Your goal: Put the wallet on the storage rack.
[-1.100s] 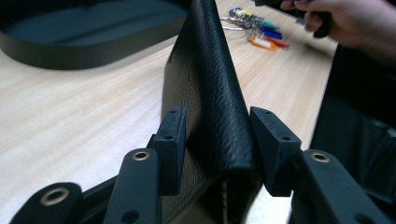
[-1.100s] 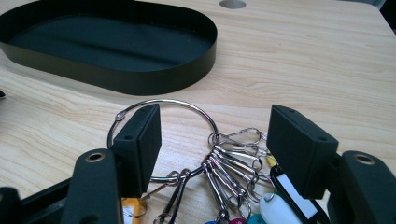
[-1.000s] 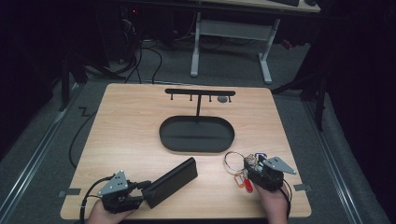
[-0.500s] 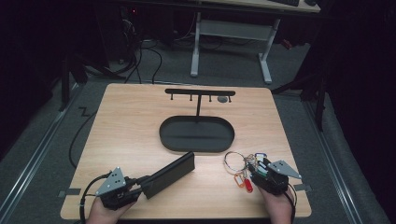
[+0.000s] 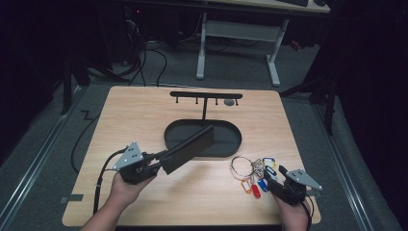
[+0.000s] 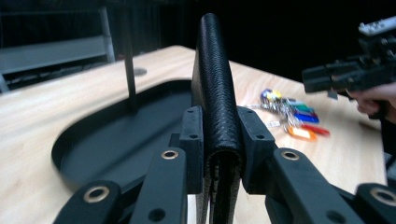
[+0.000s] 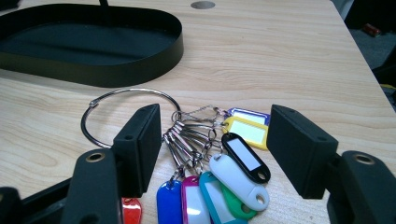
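The left gripper [image 5: 161, 161] is clamped on a black leather wallet [image 5: 188, 149]; its jaws have just been closing, and the left gripper view shows both pads pressed against the wallet's grained sides. The wallet is held edge-up, clear of the table, with its far end over the near-left rim of the black oval tray [image 5: 226, 147]. The right gripper [image 5: 270, 177] stands open near the table's front right corner, its two jaws either side of a bunch of coloured key tags [image 7: 219, 172] on a metal ring [image 7: 126, 109], with the pads apart from the tags. The bunch lies flat on the wood just beside the tray's near-right end. A thin black post [image 5: 205, 108] rises from the tray and carries a crossbar with small hooks [image 5: 206, 95]. The table [image 5: 144, 115] is light wood with visible grain and a round grey grommet [image 5: 230, 102] near its far edge. The surrounding room is dark, with grey flooring, loose cables [image 5: 144, 62] and a white desk frame [image 5: 240, 33] beyond the table.
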`<state>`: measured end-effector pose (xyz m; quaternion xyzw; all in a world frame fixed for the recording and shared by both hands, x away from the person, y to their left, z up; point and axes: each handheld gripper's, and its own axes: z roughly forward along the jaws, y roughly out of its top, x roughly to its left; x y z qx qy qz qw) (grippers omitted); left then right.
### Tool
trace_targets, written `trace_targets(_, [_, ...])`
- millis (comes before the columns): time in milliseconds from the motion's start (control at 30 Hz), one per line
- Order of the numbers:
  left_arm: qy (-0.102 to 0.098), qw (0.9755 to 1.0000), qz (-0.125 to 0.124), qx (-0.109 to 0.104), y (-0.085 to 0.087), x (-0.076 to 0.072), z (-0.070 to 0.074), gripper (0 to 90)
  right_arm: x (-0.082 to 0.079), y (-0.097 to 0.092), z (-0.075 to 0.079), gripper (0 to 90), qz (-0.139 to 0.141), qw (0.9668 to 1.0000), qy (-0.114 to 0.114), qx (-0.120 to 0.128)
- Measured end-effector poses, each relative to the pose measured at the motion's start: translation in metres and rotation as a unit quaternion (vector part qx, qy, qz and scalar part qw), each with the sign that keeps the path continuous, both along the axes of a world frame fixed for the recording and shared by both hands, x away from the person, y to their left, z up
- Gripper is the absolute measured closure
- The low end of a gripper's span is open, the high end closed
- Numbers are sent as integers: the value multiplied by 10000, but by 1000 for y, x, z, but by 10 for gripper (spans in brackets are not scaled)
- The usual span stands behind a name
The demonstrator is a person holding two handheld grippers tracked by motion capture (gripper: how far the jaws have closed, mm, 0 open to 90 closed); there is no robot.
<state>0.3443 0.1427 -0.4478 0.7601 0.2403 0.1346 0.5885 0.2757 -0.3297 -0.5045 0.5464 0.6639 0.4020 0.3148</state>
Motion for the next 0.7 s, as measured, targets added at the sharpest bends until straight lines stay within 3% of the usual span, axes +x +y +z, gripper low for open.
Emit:
trace_targets(67, [-66, 10000, -20, -6, -15, 16, 4, 748, 0, 0, 0, 357, 5, 10000, 2, 21])
trace_targets(167, [-82, 10000, -6, -5, -23, 25, 4, 748, 1, 1, 0, 357, 2, 10000, 1, 17])
trace_targets(400, [-18, 9999, 104, 57, -43, 61, -10, 748, 1, 0, -1, 357, 8, 10000, 14, 29])
trace_targets(700, [130, 9998, 101, 67, -59, 85, -19, 749, 4, 3, -2, 357, 44, 10000, 45, 41])
